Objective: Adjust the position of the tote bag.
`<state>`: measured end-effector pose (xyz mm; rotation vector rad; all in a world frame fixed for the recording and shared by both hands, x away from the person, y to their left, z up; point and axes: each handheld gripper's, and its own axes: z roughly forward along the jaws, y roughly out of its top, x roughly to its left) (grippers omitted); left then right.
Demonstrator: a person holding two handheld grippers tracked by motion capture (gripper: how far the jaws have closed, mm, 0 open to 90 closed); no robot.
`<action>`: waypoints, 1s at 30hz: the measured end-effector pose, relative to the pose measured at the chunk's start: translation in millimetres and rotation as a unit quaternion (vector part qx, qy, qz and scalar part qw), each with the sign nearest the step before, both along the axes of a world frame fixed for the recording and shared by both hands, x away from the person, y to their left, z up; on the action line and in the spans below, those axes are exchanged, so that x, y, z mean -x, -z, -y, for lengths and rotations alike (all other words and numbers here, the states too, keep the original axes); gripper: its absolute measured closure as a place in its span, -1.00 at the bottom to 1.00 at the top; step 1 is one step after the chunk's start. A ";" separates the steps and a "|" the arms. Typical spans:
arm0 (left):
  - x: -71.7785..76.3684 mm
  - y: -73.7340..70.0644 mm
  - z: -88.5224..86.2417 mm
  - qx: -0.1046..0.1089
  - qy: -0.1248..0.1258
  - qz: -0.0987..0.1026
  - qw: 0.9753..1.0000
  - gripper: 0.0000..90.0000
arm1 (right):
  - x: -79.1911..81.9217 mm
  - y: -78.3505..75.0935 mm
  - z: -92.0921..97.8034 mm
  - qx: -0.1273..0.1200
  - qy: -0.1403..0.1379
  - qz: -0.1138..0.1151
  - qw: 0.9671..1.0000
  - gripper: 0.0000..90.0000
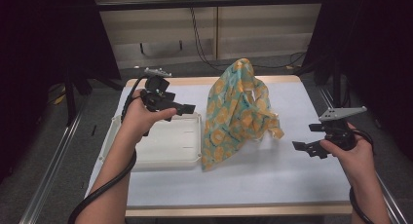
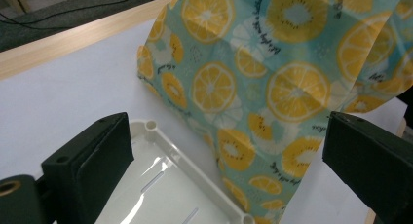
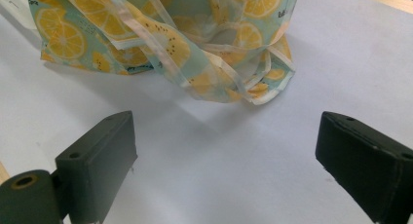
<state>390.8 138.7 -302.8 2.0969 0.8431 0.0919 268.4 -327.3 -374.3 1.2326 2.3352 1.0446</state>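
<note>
A cloth printed with orange slices on teal (image 1: 236,112) stands bunched up in a peak at the middle of the table, and its lower corner touches the right rim of a white tray (image 1: 165,143). My left gripper (image 1: 179,112) hovers open over the tray's far edge, just left of the cloth. In the left gripper view the cloth (image 2: 253,87) rises beyond the open jaws (image 2: 226,136) and the tray (image 2: 160,185) lies below. My right gripper (image 1: 306,138) is open to the right of the cloth, apart from it. Ahead of it lie the folded hems of the cloth (image 3: 170,34), with bare table between its jaws (image 3: 226,131).
The table (image 1: 253,185) has a white top with a wooden edge. Black curtains hang at both sides, and metal rails run along the floor. Cables trail on the floor behind the table.
</note>
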 end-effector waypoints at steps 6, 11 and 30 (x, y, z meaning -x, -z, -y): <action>-8.9 -4.7 15.2 -0.001 0.006 -0.013 1.000 -0.91 | 0.2 0.0 0.0 -0.001 -0.001 -0.001 1.000 -0.83; -14.2 -11.1 29.2 -0.004 0.014 -0.017 1.000 -0.91 | 0.7 -0.9 -0.1 0.002 -0.002 0.002 1.000 -0.83; -30.6 -25.3 69.4 -0.007 0.036 -0.029 0.999 -0.87 | 0.5 0.2 -0.4 -0.001 -0.003 -0.003 1.000 -0.83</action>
